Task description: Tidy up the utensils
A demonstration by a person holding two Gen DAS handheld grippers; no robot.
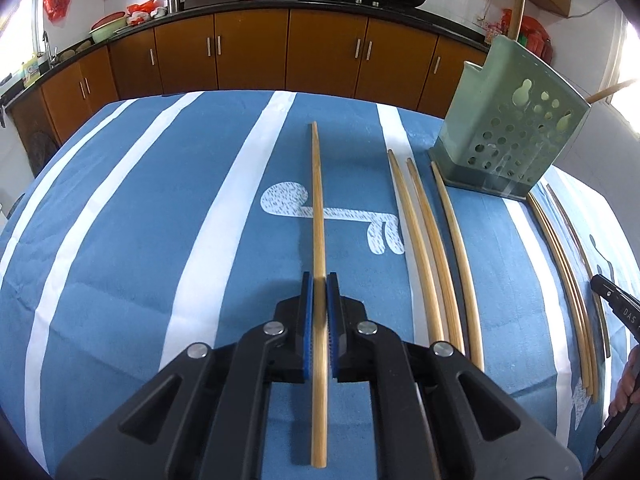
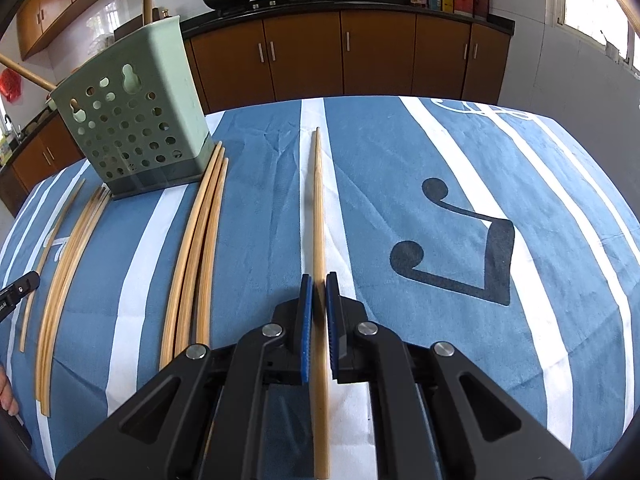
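My left gripper (image 1: 319, 280) is shut on a wooden chopstick (image 1: 317, 208) that runs straight ahead over the blue striped cloth. My right gripper (image 2: 319, 280) is likewise shut on another chopstick (image 2: 319, 200), also pointing away from me. A pale green perforated utensil holder (image 1: 508, 128) stands at the far right of the left wrist view and at the upper left of the right wrist view (image 2: 132, 116), with chopstick ends sticking up out of it. Several loose chopsticks (image 1: 424, 248) lie on the cloth between the grippers, and another group (image 2: 200, 248) lies beside the holder.
The table carries a blue cloth with white stripes (image 1: 160, 220). Brown kitchen cabinets (image 1: 320, 52) with pans on the counter line the back. The other gripper's tip (image 1: 616, 300) and a hand show at the right edge. More chopsticks (image 2: 64, 280) lie at the left.
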